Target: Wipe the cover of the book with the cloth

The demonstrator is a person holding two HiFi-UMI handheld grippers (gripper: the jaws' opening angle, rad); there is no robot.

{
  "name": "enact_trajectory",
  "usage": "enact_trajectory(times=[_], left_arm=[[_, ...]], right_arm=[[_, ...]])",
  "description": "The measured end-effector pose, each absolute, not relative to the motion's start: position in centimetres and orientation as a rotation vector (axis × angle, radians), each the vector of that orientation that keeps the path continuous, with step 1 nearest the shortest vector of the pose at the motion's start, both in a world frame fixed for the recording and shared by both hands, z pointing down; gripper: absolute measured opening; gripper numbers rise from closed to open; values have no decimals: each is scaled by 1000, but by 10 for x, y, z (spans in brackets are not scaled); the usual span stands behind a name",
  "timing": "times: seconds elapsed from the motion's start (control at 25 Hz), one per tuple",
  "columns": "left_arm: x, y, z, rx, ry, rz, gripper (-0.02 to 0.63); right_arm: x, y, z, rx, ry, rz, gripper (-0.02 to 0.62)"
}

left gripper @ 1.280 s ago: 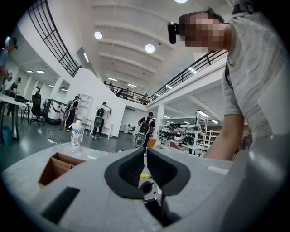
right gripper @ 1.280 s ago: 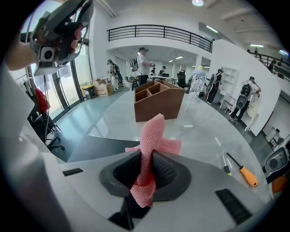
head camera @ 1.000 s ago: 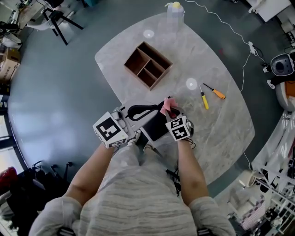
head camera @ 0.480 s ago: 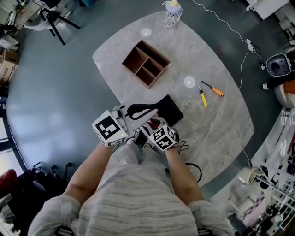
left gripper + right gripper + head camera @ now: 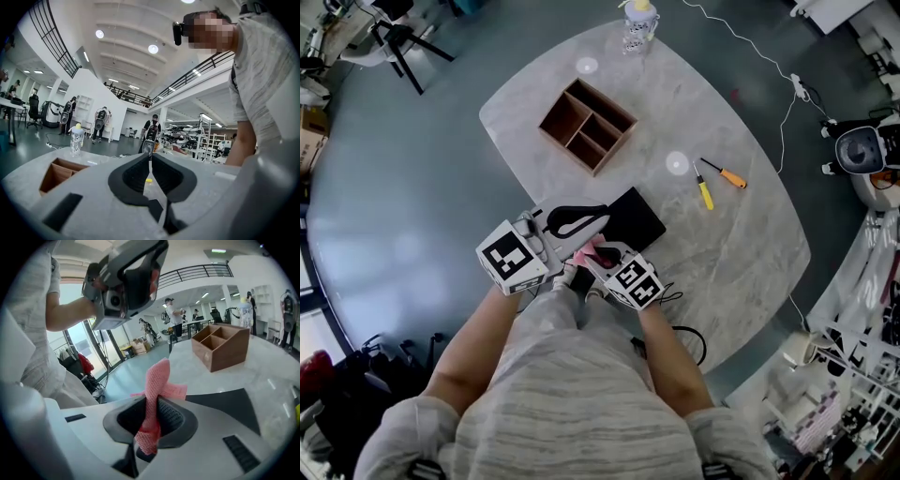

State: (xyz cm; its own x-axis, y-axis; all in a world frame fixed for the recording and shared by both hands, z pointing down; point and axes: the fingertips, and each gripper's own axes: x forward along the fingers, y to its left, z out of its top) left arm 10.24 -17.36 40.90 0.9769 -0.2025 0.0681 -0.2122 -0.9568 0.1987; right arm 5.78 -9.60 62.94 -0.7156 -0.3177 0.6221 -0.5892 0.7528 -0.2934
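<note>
A black book (image 5: 633,217) lies flat on the marble table (image 5: 741,253); in the right gripper view the book (image 5: 229,401) shows just past the jaws. My right gripper (image 5: 600,255) is at the book's near left corner, shut on a pink mesh cloth (image 5: 596,250). The cloth (image 5: 157,380) sticks up between the jaws of the right gripper (image 5: 151,401). My left gripper (image 5: 602,219) points at the book's left edge. In its own view the left gripper (image 5: 150,157) is shut with nothing in it.
A wooden divided box (image 5: 586,125) stands beyond the book. Right of the book lie a yellow screwdriver (image 5: 703,192) and an orange one (image 5: 728,175). A bottle (image 5: 637,21) stands at the far edge. A white cable (image 5: 759,58) crosses the far right.
My right gripper has drawn the cloth back toward me across the book, from its far side to its near left corner, uncovering the cover. The left gripper has stayed in place.
</note>
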Motion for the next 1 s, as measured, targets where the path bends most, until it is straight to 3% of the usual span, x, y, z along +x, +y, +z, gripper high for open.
enact_trajectory(times=[0.28, 0.44, 1.0], left_arm=[[99, -167, 411, 2920, -329, 94, 32], [94, -165, 415, 2915, -335, 117, 32], [91, -162, 426, 2892, -357, 147, 34]], right_arm=[[180, -146, 629, 1054, -2144, 463, 60], [212, -150, 651, 1078, -2029, 465, 60], [161, -112, 666, 938, -2092, 495, 60]])
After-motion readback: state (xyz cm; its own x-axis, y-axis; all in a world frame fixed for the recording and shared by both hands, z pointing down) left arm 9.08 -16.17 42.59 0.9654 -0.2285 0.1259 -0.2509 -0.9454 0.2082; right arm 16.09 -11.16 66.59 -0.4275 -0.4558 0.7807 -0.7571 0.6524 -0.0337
